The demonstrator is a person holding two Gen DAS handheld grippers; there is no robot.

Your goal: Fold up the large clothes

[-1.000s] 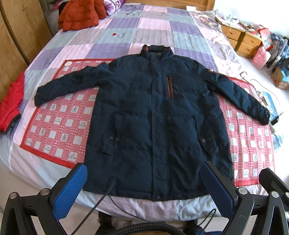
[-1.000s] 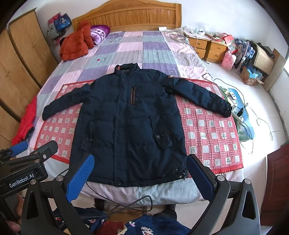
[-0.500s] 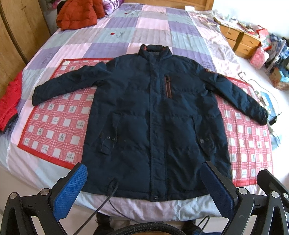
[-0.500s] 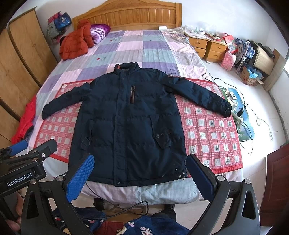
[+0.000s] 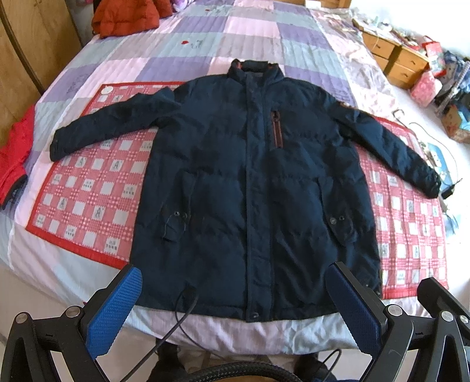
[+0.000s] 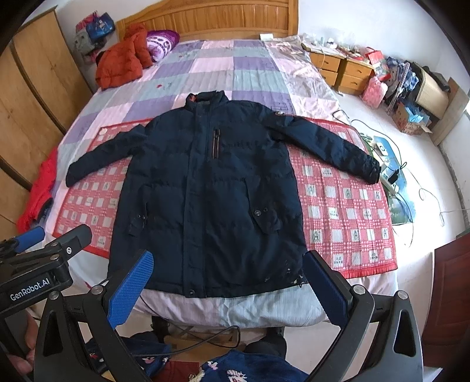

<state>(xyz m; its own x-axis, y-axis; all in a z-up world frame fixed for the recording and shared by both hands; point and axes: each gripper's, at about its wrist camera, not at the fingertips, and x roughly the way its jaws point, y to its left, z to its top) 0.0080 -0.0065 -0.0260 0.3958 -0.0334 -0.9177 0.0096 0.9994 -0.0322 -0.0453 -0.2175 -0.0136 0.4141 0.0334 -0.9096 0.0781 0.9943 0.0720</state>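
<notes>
The bed (image 6: 252,61) carries a purple, pink and grey patchwork quilt, with a wooden headboard (image 6: 205,20) at its far edge. A red checked mat (image 5: 88,188) lies across the near half of the bed. On the mat a navy padded jacket (image 5: 252,176) lies flat, front up and zipped, collar toward the headboard, hem at the near edge, both sleeves spread out toward the side edges. An orange coat (image 6: 123,61) sits heaped at the far left corner. The left gripper (image 5: 238,311) hovers over the hem, jaws wide and empty. The right gripper (image 6: 226,291) hangs above the near edge, jaws wide, holding nothing
</notes>
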